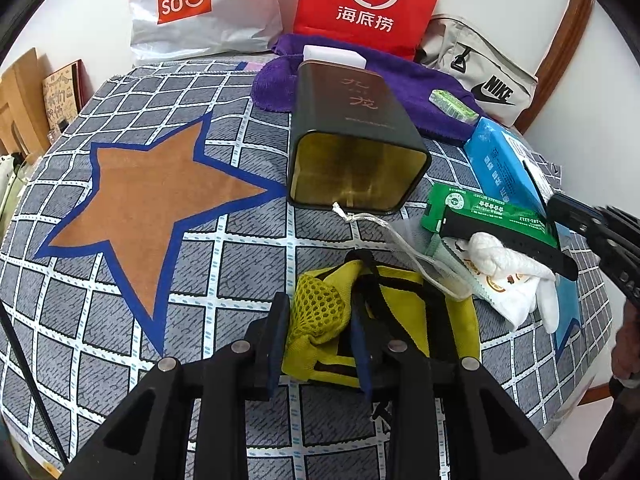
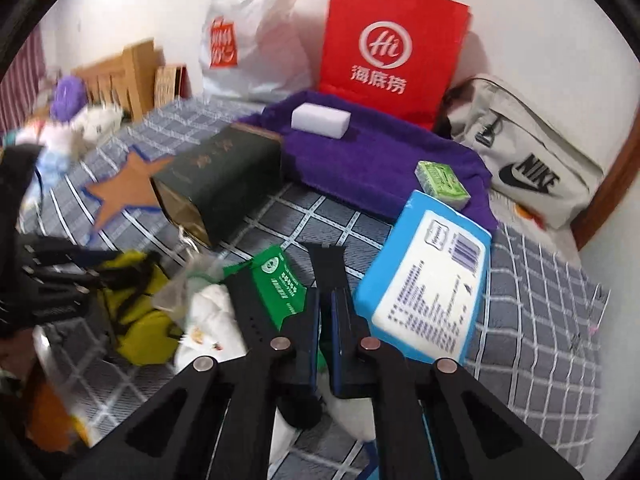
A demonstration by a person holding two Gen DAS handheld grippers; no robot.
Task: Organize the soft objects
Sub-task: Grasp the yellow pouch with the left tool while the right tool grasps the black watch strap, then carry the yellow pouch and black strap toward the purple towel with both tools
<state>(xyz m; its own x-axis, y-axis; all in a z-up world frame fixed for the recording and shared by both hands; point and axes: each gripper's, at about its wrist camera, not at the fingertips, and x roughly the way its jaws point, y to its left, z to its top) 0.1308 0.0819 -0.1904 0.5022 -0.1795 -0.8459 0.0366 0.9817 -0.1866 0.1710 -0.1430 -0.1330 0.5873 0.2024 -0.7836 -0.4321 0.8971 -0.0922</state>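
A grey checked cloth with an orange star [image 1: 152,200] covers the surface [image 1: 120,340], and along the wall behind it stand a white Miniso bag [image 1: 192,8], a red paper bag [image 1: 368,0] and a beige Nike bag [image 1: 488,80]. In front of these a purple towel [image 2: 380,160] lies spread, carrying a white block [image 2: 320,120] and a small green packet [image 2: 442,180]. A dark green tin [image 1: 352,120] lies on its side before the towel, its open mouth facing the left wrist camera; the gold inside looks empty, and a white drawstring [image 1: 384,232] trails from just in front of its mouth. A blue tissue pack [image 2: 428,288] lies to the right, beside a green sachet [image 1: 492,212] crossed by a black strap [image 1: 512,240]. The yellow mesh bag [image 1: 360,320] sits nearest the left gripper [image 1: 320,344], whose pads are clamped on its folded fabric. A white soft toy [image 1: 516,276] lies just right of it, over a clear pouch and under the strap. The right gripper [image 2: 326,332] has its pads drawn together, the strap's end crossing just in front of them; what, if anything, is pinched is not clear. Only the right wrist view shows stuffed toys [image 2: 76,120] blurred at far left; only the left shows the tin's interior.
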